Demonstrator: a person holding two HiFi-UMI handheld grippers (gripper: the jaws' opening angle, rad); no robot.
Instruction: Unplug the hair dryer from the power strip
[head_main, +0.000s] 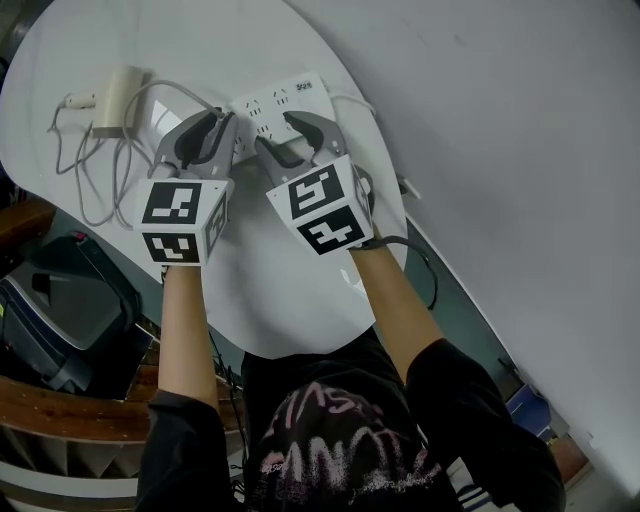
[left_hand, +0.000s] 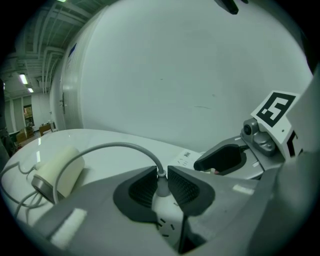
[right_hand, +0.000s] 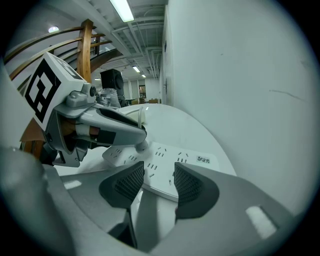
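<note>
A white power strip (head_main: 292, 99) lies at the far side of the round white table (head_main: 280, 290). My left gripper (head_main: 225, 125) is shut on the grey plug (left_hand: 161, 192), which stands in the strip (left_hand: 172, 220). The plug's grey cord (left_hand: 115, 146) arcs left to the cream hair dryer (left_hand: 59, 173), lying on the table's left part (head_main: 118, 100). My right gripper (head_main: 285, 135) is beside the left one. In the right gripper view its jaws stand open (right_hand: 159, 182) over the strip's near edge (right_hand: 170, 160), with the left gripper (right_hand: 95, 127) just beyond.
Loose grey cords (head_main: 85, 180) trail over the table's left edge. A pale wall (head_main: 520, 150) runs close behind the strip. A dark case (head_main: 50, 310) sits on the floor to the left. A black cable (head_main: 425, 265) hangs off the table's right edge.
</note>
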